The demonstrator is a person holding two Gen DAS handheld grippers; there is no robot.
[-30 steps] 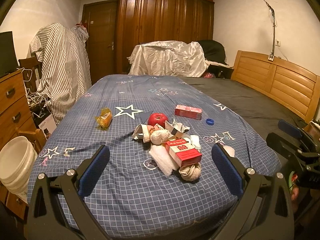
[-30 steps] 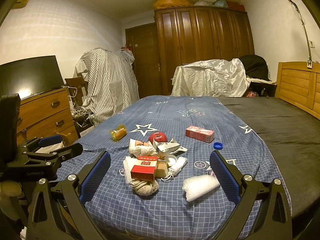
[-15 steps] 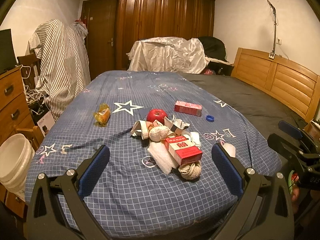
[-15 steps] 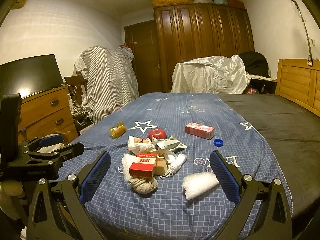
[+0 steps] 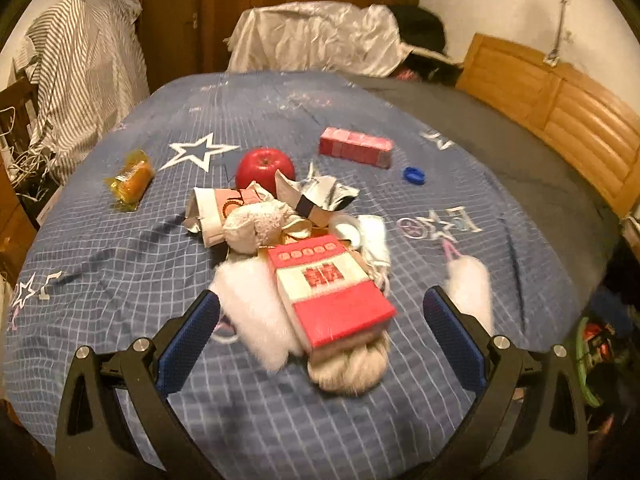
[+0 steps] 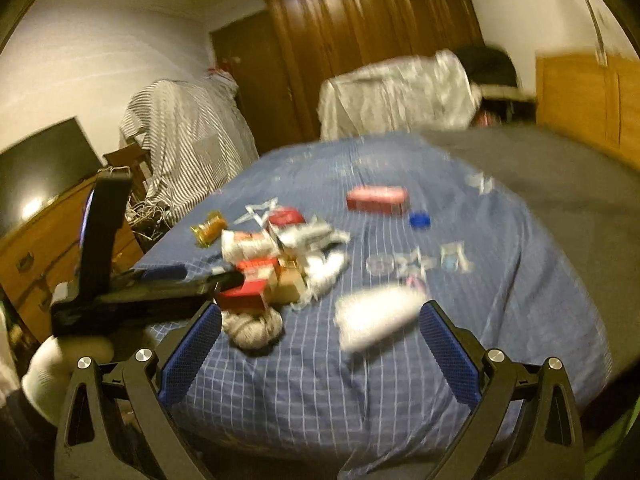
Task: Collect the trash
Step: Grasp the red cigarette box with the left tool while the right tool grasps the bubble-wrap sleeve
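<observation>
A heap of trash lies on the blue checked bedspread [image 5: 120, 264]: a red and white carton [image 5: 328, 288], a white plastic wrap [image 5: 256, 312], a wadded cloth [image 5: 352, 364], torn wrappers [image 5: 320, 196] and a red apple [image 5: 264, 166]. My left gripper [image 5: 320, 340] is open, its blue pads either side of the carton and just short of it. In the right wrist view, which is blurred, my right gripper [image 6: 320, 356] is open above a white plastic roll [image 6: 376, 316]; the left gripper's body [image 6: 132, 292] reaches toward the heap [image 6: 272, 268].
A pink box [image 5: 356, 147], a blue bottle cap [image 5: 414, 176] and an orange wrapped snack [image 5: 130, 176] lie farther back on the bed. A wooden headboard [image 5: 560, 108] stands at right, a dresser [image 6: 44, 248] and striped cloth [image 6: 188, 140] at left. A green-rimmed bin [image 5: 596, 360] sits low at the bed's right.
Both grippers have moved forward and down toward the heap; the carton now sits between the left pads. The right view has swung and blurred. Both stay open.
</observation>
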